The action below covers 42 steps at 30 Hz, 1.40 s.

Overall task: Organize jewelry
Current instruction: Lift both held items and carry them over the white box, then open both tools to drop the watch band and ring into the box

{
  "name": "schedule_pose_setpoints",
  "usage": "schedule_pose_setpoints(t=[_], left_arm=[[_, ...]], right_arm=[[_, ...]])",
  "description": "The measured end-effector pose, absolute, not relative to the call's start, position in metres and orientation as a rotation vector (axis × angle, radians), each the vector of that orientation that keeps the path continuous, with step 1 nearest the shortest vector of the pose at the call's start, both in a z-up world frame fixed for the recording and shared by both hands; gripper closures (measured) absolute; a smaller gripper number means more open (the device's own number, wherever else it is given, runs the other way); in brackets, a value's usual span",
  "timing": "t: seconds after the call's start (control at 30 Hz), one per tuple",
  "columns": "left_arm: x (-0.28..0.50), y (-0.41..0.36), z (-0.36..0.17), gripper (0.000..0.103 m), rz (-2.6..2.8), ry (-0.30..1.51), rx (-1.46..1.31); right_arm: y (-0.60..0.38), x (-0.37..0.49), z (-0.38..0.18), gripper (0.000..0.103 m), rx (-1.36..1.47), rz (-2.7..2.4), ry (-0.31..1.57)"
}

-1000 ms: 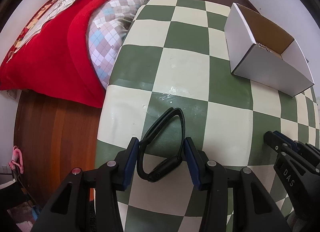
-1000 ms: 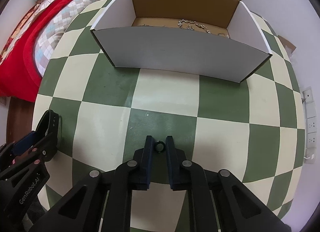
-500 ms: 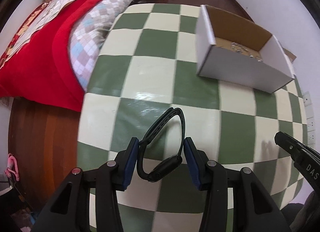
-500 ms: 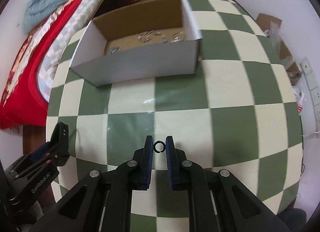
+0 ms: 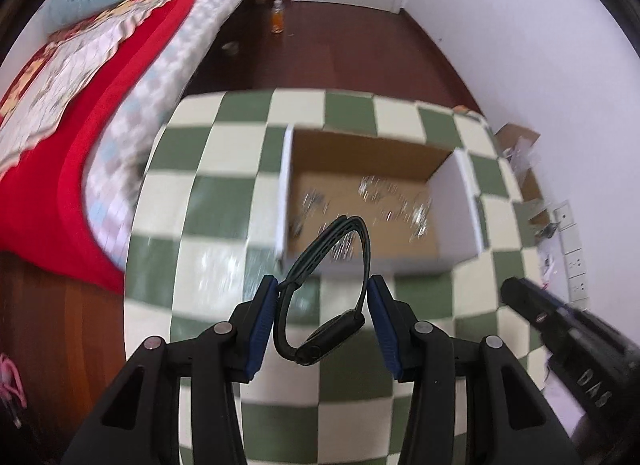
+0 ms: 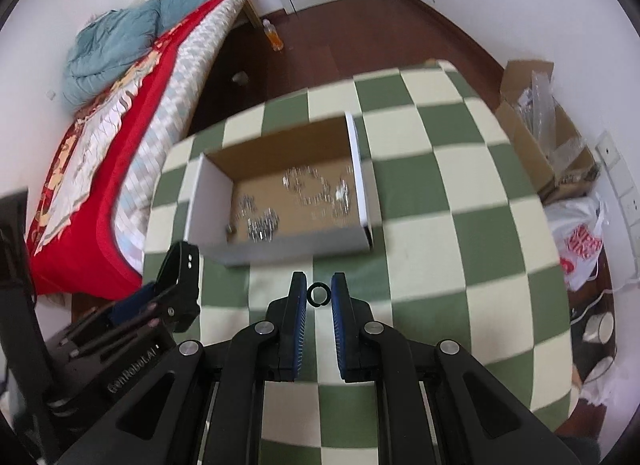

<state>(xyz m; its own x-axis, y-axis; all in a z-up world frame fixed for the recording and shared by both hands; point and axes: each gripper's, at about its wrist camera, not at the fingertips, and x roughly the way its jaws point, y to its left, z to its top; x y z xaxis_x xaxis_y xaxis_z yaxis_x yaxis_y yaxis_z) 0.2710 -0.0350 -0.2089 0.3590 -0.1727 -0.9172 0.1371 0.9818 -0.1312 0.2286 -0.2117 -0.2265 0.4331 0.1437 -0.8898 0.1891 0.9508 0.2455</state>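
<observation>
My left gripper [image 5: 322, 297] is shut on a black wristband [image 5: 326, 289] and holds it high above the table, near the front of the white cardboard box [image 5: 384, 261]. My right gripper [image 6: 319, 293] is shut on a small black ring [image 6: 319, 293], also raised, just in front of the box [image 6: 296, 251]. Several silver jewelry pieces [image 6: 304, 193] lie on the box's brown floor; they also show in the left wrist view [image 5: 380, 193]. Each gripper shows in the other's view, the right one [image 5: 560, 325] and the left one [image 6: 176, 285].
The box stands on a table with a green and cream checked cloth [image 6: 440, 225]. A bed with a red quilt [image 5: 80, 125] lies left of the table. A brown carton [image 6: 540, 137] and a plastic bag [image 6: 576, 241] sit on the floor to the right.
Both grippers have risen well above the table and moved toward the box, each still holding its item. The box interior now shows from above.
</observation>
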Motion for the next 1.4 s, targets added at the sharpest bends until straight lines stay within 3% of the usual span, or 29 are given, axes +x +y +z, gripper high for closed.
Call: schedule_pose_setpoints(t=[0.2, 0.43, 0.67, 0.83, 0.9, 0.97, 1.03, 1.1, 1.17, 1.23, 1.4], left_arm=[[0.333, -0.044, -0.200, 0.061, -0.226, 1.212, -0.020], [0.388, -0.049, -0.235, 0.060, -0.223, 1.336, -0.011], [0.404, -0.050, -0.261, 0.060, -0.226, 1.431, -0.064], [0.407, -0.045, -0.253, 0.055, -0.215, 1.428, -0.143], [0.407, -0.045, -0.243, 0.029, -0.211, 1.404, -0.149], [0.408, -0.045, -0.234, 0.018, -0.204, 1.385, -0.134], [0.407, -0.043, -0.225, 0.015, -0.186, 1.360, -0.099], [0.404, -0.041, -0.216, 0.001, -0.155, 1.337, -0.055], [0.399, -0.037, -0.207, 0.001, -0.114, 1.302, -0.004], [0.391, -0.030, -0.201, 0.001, -0.071, 1.266, 0.044], [0.365, -0.012, -0.201, 0.000, -0.018, 1.223, 0.058]], right_arm=[[-0.215, 0.278, -0.224, 0.090, 0.367, -0.009, 1.131], [-0.213, 0.331, -0.256, 0.090, 0.437, 0.035, 1.236], [-0.214, 0.356, -0.291, 0.090, 0.447, 0.025, 1.317], [-0.210, 0.359, -0.296, 0.089, 0.415, 0.031, 1.347], [-0.210, 0.358, -0.293, 0.082, 0.402, 0.029, 1.351], [-0.209, 0.357, -0.289, 0.051, 0.383, 0.025, 1.349], [-0.208, 0.355, -0.284, 0.047, 0.365, 0.018, 1.346], [-0.208, 0.354, -0.277, 0.043, 0.335, -0.002, 1.344], [-0.208, 0.351, -0.270, 0.025, 0.311, -0.016, 1.344], [-0.208, 0.348, -0.262, 0.016, 0.255, -0.054, 1.341], [-0.212, 0.338, -0.254, 0.006, 0.183, -0.114, 1.355]])
